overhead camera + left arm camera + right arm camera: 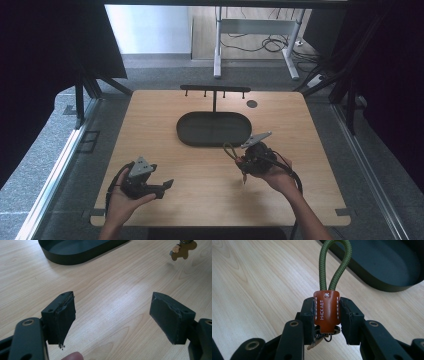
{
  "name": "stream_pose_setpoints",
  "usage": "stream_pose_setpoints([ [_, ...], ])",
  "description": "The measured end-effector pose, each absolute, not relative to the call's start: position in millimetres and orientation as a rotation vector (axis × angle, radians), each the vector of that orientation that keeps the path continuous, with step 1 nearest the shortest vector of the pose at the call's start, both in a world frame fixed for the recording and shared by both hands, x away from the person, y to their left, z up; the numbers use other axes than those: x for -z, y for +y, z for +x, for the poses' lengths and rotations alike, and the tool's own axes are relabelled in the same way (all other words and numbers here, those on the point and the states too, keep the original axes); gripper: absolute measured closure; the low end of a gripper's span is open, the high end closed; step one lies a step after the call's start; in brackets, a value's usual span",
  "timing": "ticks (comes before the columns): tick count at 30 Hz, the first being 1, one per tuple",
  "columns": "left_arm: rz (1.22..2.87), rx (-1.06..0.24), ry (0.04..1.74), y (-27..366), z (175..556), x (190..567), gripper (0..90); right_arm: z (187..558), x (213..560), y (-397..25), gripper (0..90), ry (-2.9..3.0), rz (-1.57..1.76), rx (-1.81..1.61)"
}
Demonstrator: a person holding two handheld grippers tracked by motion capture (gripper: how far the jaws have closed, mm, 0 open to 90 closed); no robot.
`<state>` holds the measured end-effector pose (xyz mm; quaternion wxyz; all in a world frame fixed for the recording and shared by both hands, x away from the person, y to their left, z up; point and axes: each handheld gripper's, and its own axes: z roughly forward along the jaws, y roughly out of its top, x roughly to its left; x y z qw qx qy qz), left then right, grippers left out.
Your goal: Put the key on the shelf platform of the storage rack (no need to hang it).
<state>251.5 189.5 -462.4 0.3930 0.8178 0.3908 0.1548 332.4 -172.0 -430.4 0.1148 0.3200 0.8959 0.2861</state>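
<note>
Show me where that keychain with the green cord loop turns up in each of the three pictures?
High view: the keychain sits right of centre, clamped in the right gripper, its loop pointing toward the tray.
Left gripper view: its dangling brown charm hangs at the top right corner.
Right gripper view: centre, brown leather tab pinched between the jaws, green loop rising above.
Shared landmark: the dark oval tray.

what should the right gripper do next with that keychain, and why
Probably lift the keychain forward toward the hook rack. The right gripper is shut on its brown leather tab, green cord loop free and pointing ahead, while the rack's pegs stand beyond the tray. The left gripper waits open.
</note>
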Motion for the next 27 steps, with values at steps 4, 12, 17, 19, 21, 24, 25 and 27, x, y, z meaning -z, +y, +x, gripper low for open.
stream_pose_setpoints([
  [4, 2.075, -0.395, 0.993, 190, 251, 462, 21.1, 337, 425, -171, 66.8, 2.634, 0.930, -0.861],
  [12, 2.079, -0.392, 0.989, 190, 252, 463, 21.1, 342, 420, -167, 66.8, 2.642, 0.914, -0.852],
  [17, 2.072, -0.393, 0.994, 190, 252, 462, 21.1, 345, 417, -166, 66.8, 2.643, 0.909, -0.853],
  [19, 2.073, -0.394, 0.996, 190, 252, 463, 21.1, 346, 415, -167, 66.8, 2.639, 0.913, -0.860],
  [21, 2.076, -0.395, 0.994, 189, 252, 463, 21.1, 347, 415, -167, 66.8, 2.638, 0.916, -0.861],
  [24, 2.078, -0.394, 0.991, 187, 251, 462, 21.1, 351, 414, -167, 66.8, 2.636, 0.919, -0.861],
  [25, 2.078, -0.395, 0.990, 187, 251, 462, 21.1, 352, 413, -168, 66.8, 2.636, 0.922, -0.860],
  [27, 2.082, -0.393, 0.986, 186, 251, 463, 21.1, 355, 410, -168, 66.8, 2.634, 0.922, -0.865],
])
